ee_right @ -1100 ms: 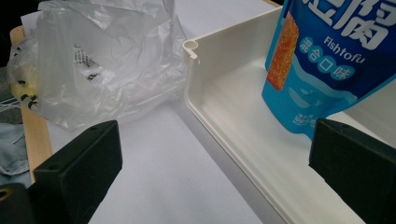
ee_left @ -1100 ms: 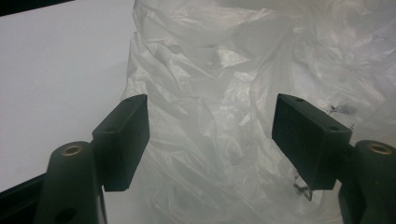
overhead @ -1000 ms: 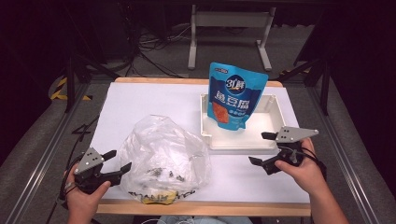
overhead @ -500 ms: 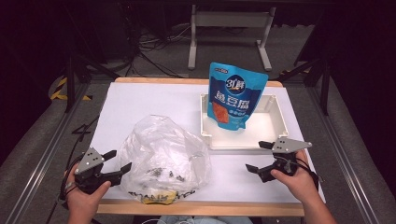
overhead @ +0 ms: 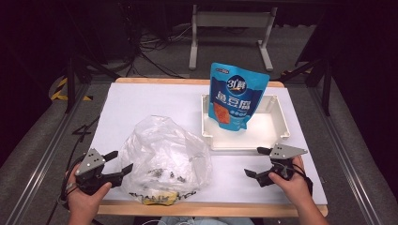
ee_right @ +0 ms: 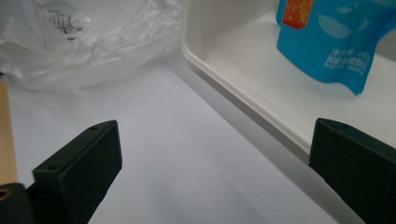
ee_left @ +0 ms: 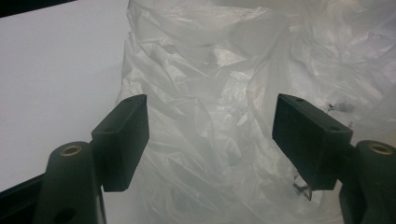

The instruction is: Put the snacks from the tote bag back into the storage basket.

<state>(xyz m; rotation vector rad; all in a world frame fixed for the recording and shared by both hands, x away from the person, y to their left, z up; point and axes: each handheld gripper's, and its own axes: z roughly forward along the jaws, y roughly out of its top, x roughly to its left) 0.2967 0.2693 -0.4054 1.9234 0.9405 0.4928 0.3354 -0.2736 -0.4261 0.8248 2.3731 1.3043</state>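
1. Left gripper (overhead: 118, 164) held low at the near left corner of the white table (overhead: 155, 101); jaws wide apart, nothing between the pads (ee_left: 122, 140); tips just beside the left flank of the plastic bag (overhead: 164, 159), contact not possible to tell.
2. In the left gripper view, crumpled clear film of the plastic bag (ee_left: 219, 93) seen directly ahead between the two jaws; small dark print visible on the film near the right jaw.
3. Plastic bag resting on the table near its front edge, left of centre; puffed up and translucent; a yellow patch seen at its bottom edge.
4. Right gripper (overhead: 263, 163) held at the near right of the table, just in front of the white tray (overhead: 281, 133); jaws wide apart and empty; pointing toward the left.
5. In the right gripper view, bare white table between the jaws; tray rim (ee_right: 219, 79) running diagonally ahead; bag far left.
6. Blue pouch (overhead: 236, 93) standing upright in the tray, leaning against the back wall; well apart from both grippers.
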